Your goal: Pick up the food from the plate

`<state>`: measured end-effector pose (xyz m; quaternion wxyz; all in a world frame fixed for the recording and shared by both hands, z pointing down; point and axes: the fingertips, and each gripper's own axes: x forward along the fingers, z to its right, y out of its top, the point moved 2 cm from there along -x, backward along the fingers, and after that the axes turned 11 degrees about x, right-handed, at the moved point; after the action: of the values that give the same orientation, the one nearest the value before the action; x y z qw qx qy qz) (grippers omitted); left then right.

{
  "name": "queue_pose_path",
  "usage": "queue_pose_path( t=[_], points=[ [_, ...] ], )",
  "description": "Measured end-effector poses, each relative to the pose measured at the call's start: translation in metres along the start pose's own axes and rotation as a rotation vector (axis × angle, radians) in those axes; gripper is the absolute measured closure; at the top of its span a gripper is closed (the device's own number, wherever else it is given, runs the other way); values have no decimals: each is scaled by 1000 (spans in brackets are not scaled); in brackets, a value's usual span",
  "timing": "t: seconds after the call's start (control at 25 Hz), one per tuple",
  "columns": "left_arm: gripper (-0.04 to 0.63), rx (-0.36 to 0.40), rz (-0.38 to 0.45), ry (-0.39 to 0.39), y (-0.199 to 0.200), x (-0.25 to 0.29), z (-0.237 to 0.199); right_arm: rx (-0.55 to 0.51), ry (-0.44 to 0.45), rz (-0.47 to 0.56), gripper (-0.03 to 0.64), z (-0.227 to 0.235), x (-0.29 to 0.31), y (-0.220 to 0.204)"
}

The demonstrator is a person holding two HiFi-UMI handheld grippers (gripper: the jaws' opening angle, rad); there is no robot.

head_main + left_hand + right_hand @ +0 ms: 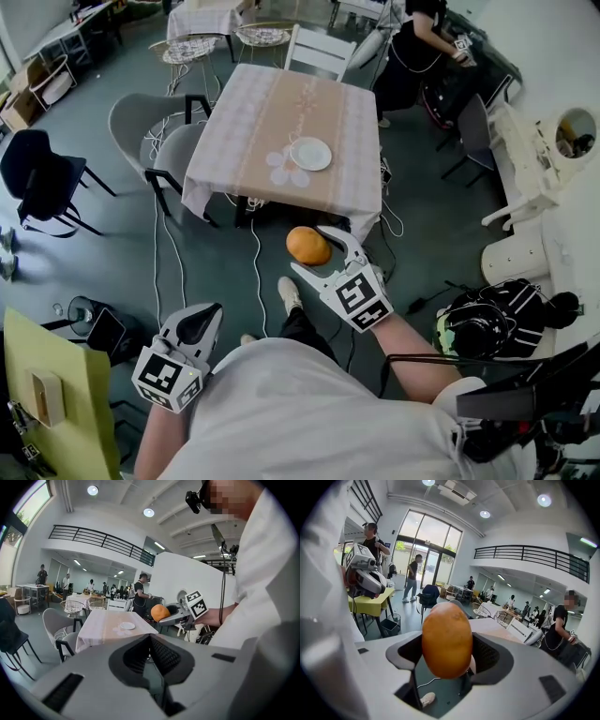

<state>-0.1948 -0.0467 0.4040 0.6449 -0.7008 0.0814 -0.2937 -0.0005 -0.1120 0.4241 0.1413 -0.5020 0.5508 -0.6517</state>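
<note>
Shown upright only in right gripper view: oval food (446,639), long axis vertical at frame centre, pinched by right gripper (447,652). Placed lower than plate (310,153) and tabletop (253,122) in head view. Left gripper (151,641) pressed together.

Pale cloth-covered rectangular table (281,122) mid-scene, ahead of person. White round plate (310,153) on table, toward near edge, right of centre. Orange rounded food item (307,246) between jaws of right gripper (312,251), off plate, before table's near edge, over floor. Left gripper (204,319) low at left, beside person's torso, well apart from right gripper. Grey shell chairs (141,117) left of table; white slatted wooden chair (319,52) behind far end. Dark blue chair (37,178) far left. Yellow-green table (47,384) bottom left corner. Black backpack (497,319) on floor at right.
</note>
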Motion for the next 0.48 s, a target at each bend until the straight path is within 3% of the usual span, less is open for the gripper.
queue_pose_path(
  t=[0.48],
  points=[
    [586,15,-7,-41,-5,-8,10,-5,-2,-15,290,-28,-13,-5]
  ],
)
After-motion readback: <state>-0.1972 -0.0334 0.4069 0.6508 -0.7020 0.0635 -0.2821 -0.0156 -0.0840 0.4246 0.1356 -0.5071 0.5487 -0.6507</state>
